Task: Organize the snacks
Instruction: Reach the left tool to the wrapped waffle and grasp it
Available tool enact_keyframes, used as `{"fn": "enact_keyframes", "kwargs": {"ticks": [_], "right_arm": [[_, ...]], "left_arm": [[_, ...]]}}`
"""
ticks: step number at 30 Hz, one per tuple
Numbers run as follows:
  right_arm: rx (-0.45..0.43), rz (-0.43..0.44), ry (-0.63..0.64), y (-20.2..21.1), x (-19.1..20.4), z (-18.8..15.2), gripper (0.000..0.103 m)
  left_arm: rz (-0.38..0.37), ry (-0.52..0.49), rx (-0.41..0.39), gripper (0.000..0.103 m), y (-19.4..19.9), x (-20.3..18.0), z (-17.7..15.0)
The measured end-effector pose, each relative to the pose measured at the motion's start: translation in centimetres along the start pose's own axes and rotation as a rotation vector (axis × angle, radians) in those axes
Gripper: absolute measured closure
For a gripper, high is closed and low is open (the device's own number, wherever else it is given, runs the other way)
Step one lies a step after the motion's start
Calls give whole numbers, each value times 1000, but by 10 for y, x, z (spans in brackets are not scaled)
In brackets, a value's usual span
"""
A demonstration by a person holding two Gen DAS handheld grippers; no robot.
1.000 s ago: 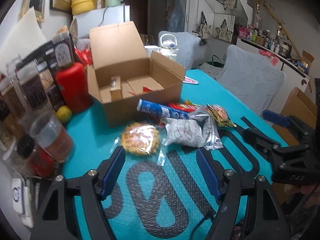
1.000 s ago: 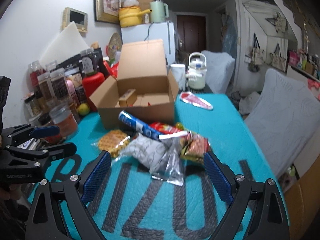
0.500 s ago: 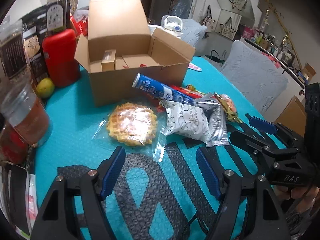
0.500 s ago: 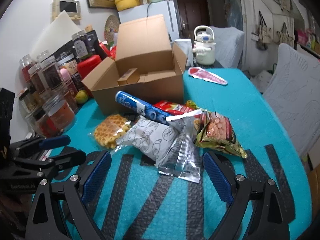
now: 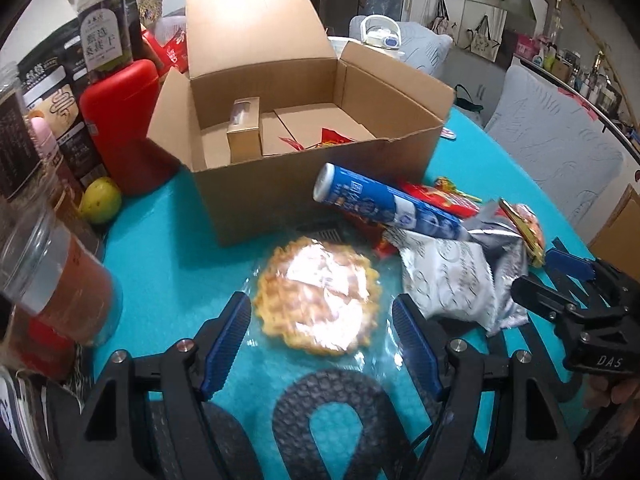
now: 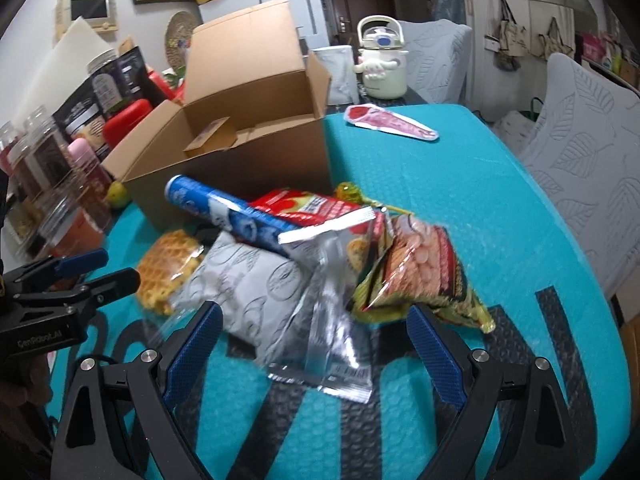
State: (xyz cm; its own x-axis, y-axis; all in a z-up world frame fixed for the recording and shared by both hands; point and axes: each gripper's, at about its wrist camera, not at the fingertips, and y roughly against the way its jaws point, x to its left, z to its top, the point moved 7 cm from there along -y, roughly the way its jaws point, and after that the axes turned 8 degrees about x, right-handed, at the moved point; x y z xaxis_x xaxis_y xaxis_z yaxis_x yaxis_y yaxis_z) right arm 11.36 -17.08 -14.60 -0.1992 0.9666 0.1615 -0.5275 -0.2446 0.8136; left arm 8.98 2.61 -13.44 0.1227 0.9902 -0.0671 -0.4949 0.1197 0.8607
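The round golden waffle in clear plastic wrap (image 5: 318,300) lies on the teal bubble-textured table cover (image 5: 168,248), just before the open brown cardboard box (image 5: 280,120). The left gripper (image 5: 320,336) brackets it, jaws apart, empty; the right gripper (image 6: 316,344) gapes wide over the silver-white foil snack bag (image 6: 260,292). Likely the approach step; next, closing on the waffle's crinkly wrap. Jars crowd the wall side.

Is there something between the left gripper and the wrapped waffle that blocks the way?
Nothing visible blocks it. The left gripper is open, and the wrapped waffle lies on the teal mat right ahead of its fingers. The grey snack bag lies beside the waffle, not across it.
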Motion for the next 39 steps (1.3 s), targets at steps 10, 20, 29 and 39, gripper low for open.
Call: {"fn": "enact_keyframes", "kwargs": {"ticks": [10, 20, 29, 39], "right_arm": [[19, -23, 8, -12, -1, 9, 9], [39, -71, 7, -18, -6, 7, 9], [39, -70, -60, -15, -19, -1, 21], [56, -89, -106, -16, -23, -11, 26]], "left_arm": [[-64, -8, 118, 29, -43, 4, 8], [-46, -32, 144, 0, -70, 2, 3], [-23, -22, 107, 0, -72, -2, 4], [-22, -61, 122, 1, -75, -3, 7]]}}
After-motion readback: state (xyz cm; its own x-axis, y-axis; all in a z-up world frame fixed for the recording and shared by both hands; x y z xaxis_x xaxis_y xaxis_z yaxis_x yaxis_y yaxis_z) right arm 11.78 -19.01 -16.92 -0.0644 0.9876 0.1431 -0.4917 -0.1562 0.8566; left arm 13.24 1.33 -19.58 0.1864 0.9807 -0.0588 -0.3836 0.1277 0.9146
